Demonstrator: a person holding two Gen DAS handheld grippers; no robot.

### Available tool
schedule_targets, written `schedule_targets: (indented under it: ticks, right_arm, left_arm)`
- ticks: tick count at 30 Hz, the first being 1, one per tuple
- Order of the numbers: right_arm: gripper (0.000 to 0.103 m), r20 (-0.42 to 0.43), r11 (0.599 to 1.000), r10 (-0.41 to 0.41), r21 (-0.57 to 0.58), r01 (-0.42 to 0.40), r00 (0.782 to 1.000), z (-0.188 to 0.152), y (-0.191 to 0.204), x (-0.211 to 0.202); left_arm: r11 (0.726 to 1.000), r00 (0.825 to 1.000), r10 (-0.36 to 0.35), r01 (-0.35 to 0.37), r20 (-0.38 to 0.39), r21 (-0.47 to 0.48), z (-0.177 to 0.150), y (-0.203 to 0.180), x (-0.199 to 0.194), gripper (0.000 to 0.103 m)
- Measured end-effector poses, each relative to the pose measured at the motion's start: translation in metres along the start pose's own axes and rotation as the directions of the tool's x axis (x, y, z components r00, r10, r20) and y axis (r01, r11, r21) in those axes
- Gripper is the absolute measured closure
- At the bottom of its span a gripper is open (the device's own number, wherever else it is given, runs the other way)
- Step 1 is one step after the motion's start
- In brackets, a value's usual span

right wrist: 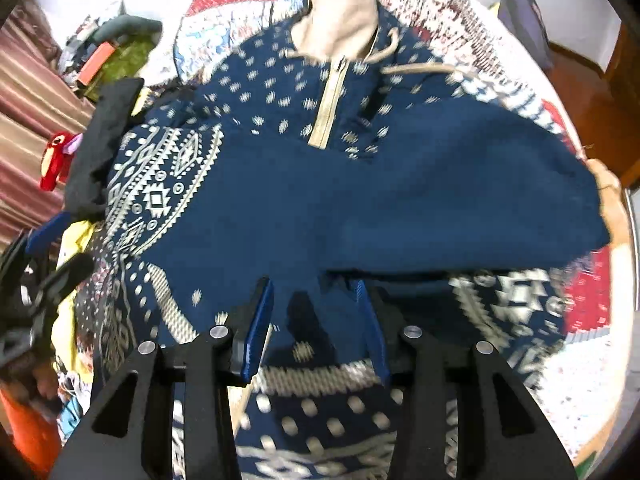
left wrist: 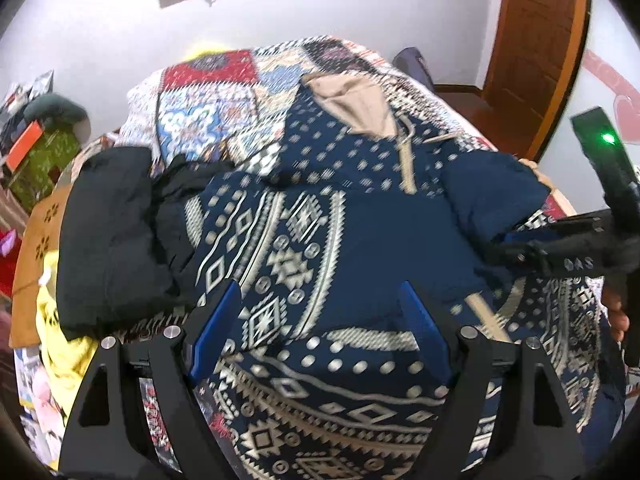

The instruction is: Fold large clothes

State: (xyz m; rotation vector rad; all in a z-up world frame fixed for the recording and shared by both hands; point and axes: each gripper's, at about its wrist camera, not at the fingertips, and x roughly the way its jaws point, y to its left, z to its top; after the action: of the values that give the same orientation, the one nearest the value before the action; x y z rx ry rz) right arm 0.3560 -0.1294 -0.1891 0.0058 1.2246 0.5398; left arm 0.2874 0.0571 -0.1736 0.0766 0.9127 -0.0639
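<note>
A navy hoodie [left wrist: 360, 224] with a cream geometric pattern, beige hood and beige half-zip lies spread on the bed; it also fills the right wrist view [right wrist: 360, 184]. One sleeve is folded across the chest, plain inner side up. My left gripper [left wrist: 324, 312] hovers over the patterned lower front, blue pads apart, nothing between them. My right gripper [right wrist: 316, 292] is open just above the folded edge of the fabric; its body shows at the right of the left wrist view [left wrist: 560, 248].
A patchwork quilt [left wrist: 224, 92] covers the bed. A black garment [left wrist: 108, 236] lies beside the hoodie on the left, with yellow cloth [left wrist: 60, 340] beneath it. Clutter and a green box [left wrist: 44, 160] stand far left. A wooden door [left wrist: 536, 48] is at the back right.
</note>
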Motion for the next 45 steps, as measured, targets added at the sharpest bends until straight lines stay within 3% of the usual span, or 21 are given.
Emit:
schedule_targets:
  ticks: [6, 11, 15, 22, 28, 31, 34, 36, 38, 45]
  right_arm:
    - [0.063, 0.136, 0.996, -0.078, 0.049, 0.072, 0.988, -0.019, -0.036, -0.052]
    - [0.056, 0.230, 0.977, -0.187, 0.145, 0.157, 0.955, -0.036, -0.076, -0.092]
    - [0.055, 0.254, 0.954, -0.255, 0.222, 0.201, 0.933, -0.048, -0.105, -0.106]
    - [0.055, 0.207, 0.934, -0.260, 0.302, 0.191, 0.943, -0.054, -0.140, -0.089]
    - [0.055, 0.151, 0.938, -0.218, 0.306, 0.164, 0.964, -0.053, -0.150, -0.058]
    - [0.055, 0.136, 0.945, -0.203, 0.287, 0.157, 0.970, -0.049, -0.148, -0.045]
    - [0.055, 0.145, 0.956, -0.195, 0.248, 0.155, 0.970, -0.047, -0.140, -0.034]
    - [0.055, 0.141, 0.958, -0.188, 0.244, 0.150, 0.972, -0.047, -0.138, -0.026]
    - [0.055, 0.121, 0.959, -0.170, 0.249, 0.136, 0.978, -0.046, -0.139, -0.016]
    - [0.055, 0.104, 0.957, -0.165, 0.257, 0.134, 0.981, -0.047, -0.143, -0.008]
  left_arm:
    - [0.995, 0.998, -0.058, 0.055, 0.034, 0.088, 0.035, -0.044, -0.003, 0.022]
    - [0.978, 0.994, -0.109, 0.104, 0.020, 0.183, 0.061, -0.093, 0.011, 0.022]
    - [0.949, 0.989, -0.143, 0.144, -0.023, 0.279, 0.075, -0.143, 0.036, 0.022]
    - [0.897, 0.981, -0.156, 0.190, -0.118, 0.399, 0.074, -0.209, 0.087, 0.022]
    - [0.878, 0.979, -0.116, 0.181, -0.169, 0.443, 0.065, -0.233, 0.128, 0.022]
    - [0.876, 0.972, -0.128, 0.203, -0.195, 0.438, 0.064, -0.234, 0.139, 0.037]
    - [0.876, 0.975, -0.119, 0.191, -0.186, 0.443, 0.065, -0.231, 0.146, 0.059]
    - [0.884, 0.976, -0.120, 0.189, -0.182, 0.429, 0.068, -0.225, 0.148, 0.084]
    - [0.902, 0.972, -0.150, 0.209, -0.179, 0.379, 0.075, -0.213, 0.145, 0.092]
    - [0.951, 0.976, -0.211, 0.216, -0.050, 0.222, 0.100, -0.154, 0.096, 0.095]
